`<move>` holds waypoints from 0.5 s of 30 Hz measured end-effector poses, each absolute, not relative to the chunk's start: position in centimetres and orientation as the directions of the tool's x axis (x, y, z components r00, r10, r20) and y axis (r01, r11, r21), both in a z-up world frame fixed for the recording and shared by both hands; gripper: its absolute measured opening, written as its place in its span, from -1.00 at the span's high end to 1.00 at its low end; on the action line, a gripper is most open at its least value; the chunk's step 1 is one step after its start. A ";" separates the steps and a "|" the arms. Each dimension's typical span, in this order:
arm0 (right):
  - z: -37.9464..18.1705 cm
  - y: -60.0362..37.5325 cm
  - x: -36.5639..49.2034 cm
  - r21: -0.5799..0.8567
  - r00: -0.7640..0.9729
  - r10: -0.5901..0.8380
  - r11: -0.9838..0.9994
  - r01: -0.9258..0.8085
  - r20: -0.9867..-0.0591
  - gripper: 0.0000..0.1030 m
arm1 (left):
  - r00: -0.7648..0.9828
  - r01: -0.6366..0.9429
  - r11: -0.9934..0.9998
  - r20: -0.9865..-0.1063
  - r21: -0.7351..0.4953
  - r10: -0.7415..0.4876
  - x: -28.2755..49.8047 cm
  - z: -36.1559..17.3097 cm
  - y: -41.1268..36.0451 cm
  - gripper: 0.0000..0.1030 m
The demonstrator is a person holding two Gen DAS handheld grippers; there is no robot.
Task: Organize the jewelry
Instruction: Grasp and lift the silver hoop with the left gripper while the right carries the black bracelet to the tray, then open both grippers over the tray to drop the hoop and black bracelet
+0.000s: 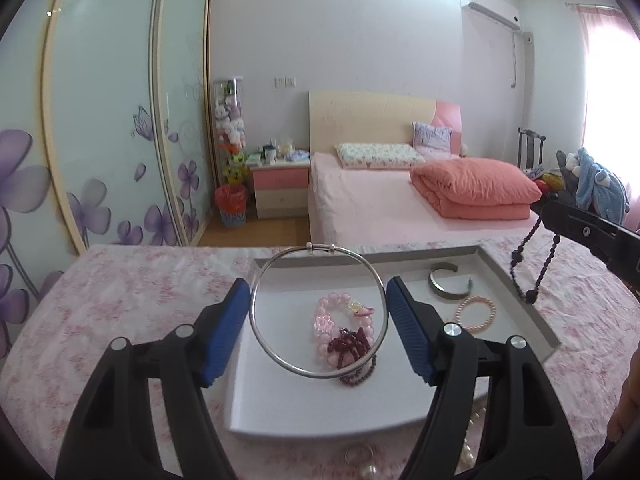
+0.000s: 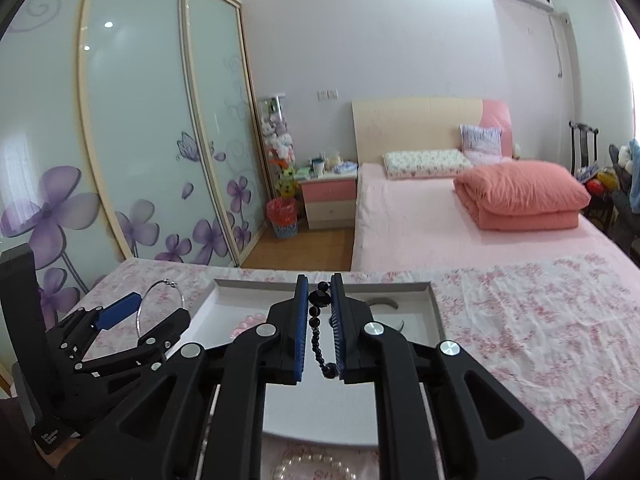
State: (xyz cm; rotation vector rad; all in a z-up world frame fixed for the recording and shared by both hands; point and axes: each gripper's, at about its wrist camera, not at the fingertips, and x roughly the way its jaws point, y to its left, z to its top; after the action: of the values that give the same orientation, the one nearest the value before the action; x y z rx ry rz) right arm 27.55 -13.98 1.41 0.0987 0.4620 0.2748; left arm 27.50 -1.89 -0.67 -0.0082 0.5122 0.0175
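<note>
Nearest the left cam, a pearl strand & a small ring lay on the floral cloth, just outside the tray, likely not yet sorted. The left gripper was spread wide but bearing on the silver bangle, pads touching its outer rim on both sides, so the hoop stood upright above the white tray; probably carried that way to drop it in flat. Under it in the tray: pink bead bracelet w/ dark red beads piled on it, then a metal cuff & a pale pearl bracelet toward the far right corner. The right gripper was nearly closed, pinching a black bead string that dangled over the tray's right edge, apparently awaiting its spot. Beyond, the bed.
</note>
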 end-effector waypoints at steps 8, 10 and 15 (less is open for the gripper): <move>-1.1 -13.7 31.1 0.174 0.822 0.274 0.961 -0.214 -0.500 0.75 | 0.820 -0.010 1.000 -0.573 -0.019 -0.003 31.9 -3.8 -1.9 -0.34; -1.4 -14.0 31.6 0.188 0.813 0.277 0.960 -0.209 -0.512 0.63 | 0.808 -0.006 1.000 -0.588 -0.024 -0.009 32.5 -4.2 -2.2 -0.34; -1.7 -14.7 31.0 0.176 0.823 0.254 0.966 -0.190 -0.509 0.11 | 0.800 0.014 0.999 -0.598 -0.038 -0.034 33.2 -4.7 -2.2 -0.42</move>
State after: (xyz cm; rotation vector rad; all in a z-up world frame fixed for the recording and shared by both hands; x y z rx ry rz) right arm 31.01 -14.66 -1.67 0.1192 0.5571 0.2365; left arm 33.19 -2.24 -4.67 -0.0323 0.6423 -0.0261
